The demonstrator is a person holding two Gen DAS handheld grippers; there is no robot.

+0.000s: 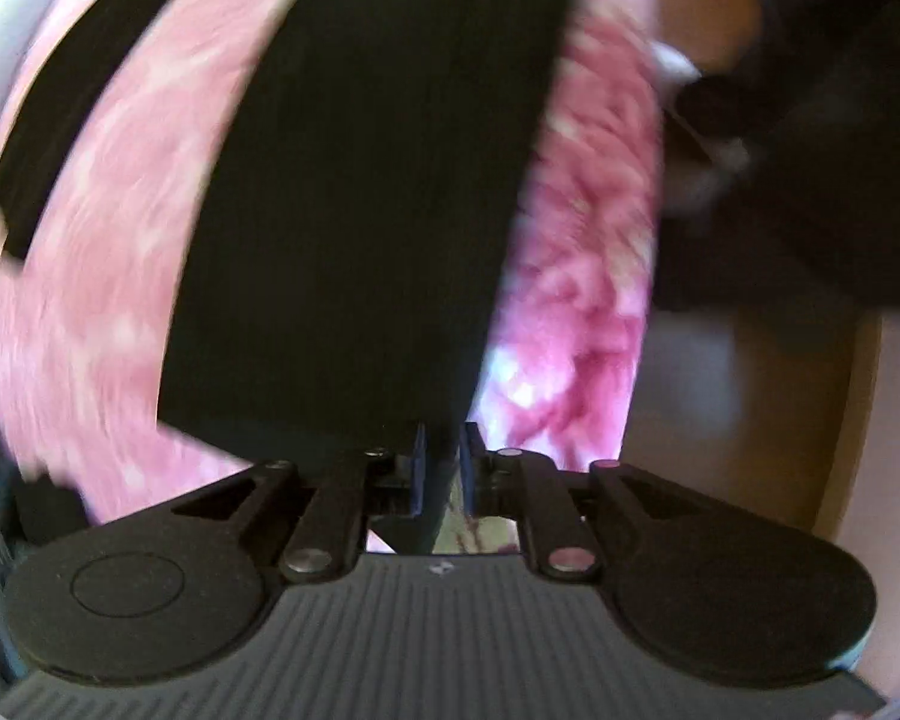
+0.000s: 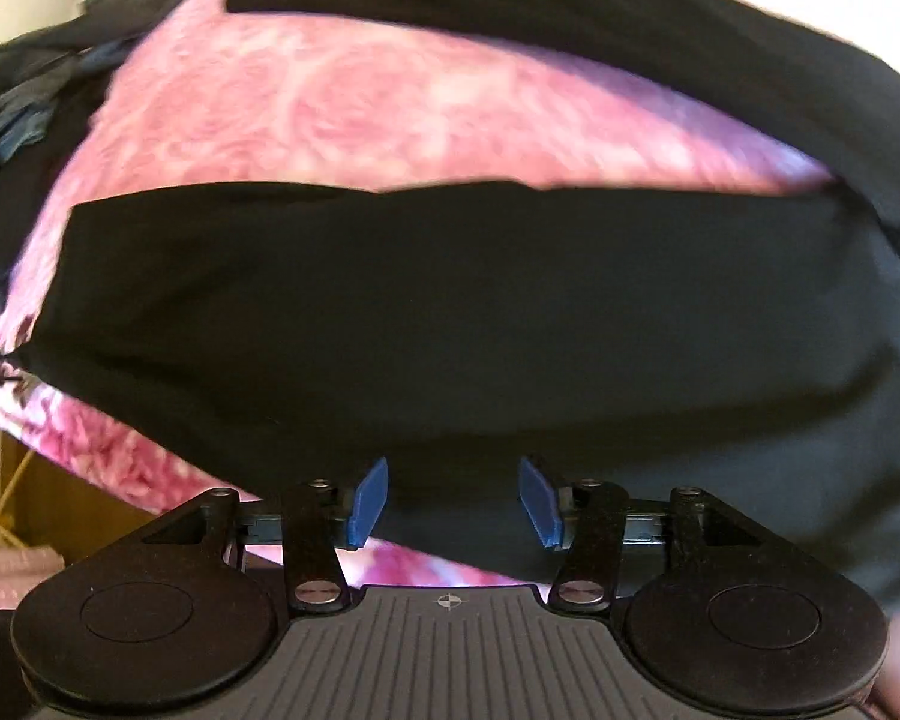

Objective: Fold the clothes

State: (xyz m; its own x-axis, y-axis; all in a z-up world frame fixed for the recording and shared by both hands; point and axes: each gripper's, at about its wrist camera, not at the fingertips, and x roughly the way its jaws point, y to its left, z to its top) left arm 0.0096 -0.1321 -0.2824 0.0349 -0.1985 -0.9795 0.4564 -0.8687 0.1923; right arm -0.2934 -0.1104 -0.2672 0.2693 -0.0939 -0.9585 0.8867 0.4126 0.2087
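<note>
Pinching the black garment edge, left gripper had its jaws nearly together; cloth lay across pink floral bedspread. Right gripper hung w/ jaws wide, over same fabric near its edge.

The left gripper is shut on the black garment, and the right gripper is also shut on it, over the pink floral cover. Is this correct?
Not quite. In the right wrist view the right gripper is open, its blue pads apart over the black garment. The left gripper is shut on it, above the pink floral cover.
</note>
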